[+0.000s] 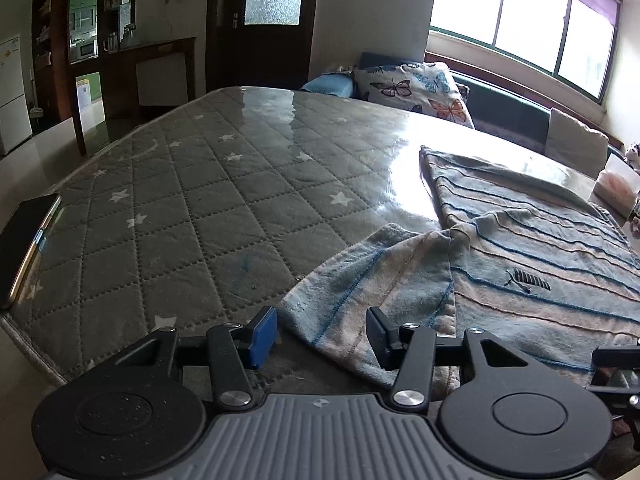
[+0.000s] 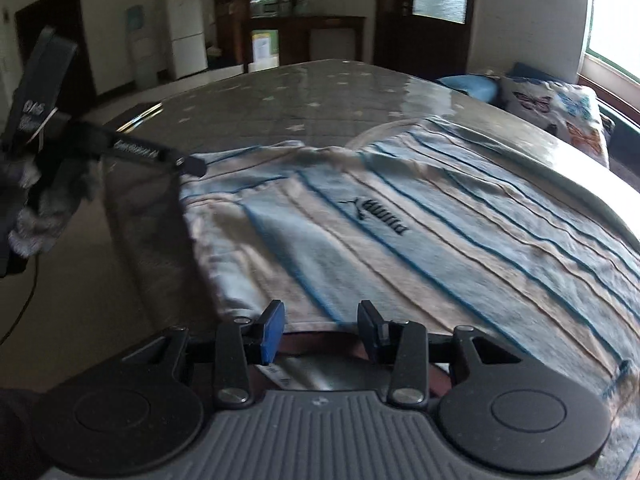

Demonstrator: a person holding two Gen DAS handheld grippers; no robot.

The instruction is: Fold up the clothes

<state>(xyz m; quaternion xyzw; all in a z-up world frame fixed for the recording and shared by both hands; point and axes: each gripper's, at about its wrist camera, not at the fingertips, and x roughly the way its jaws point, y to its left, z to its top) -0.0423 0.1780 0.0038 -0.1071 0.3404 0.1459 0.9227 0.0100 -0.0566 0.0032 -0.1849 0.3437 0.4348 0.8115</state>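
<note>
Striped T-shirt lies flat, logo up, on the quilted star-print table cover; 1 sleeve splays toward the left gripper.

Step in hand, by my reading: seize sleeve and collar edge for the first fold. Best to bite the hem squarely, catch both cloth layers, lift low and keep the fabric taut.

Left gripper: jaws about half open, sleeve end between them, pads not pressing it. Right gripper: jaws partly open at the collar edge, nothing clamped.
</note>
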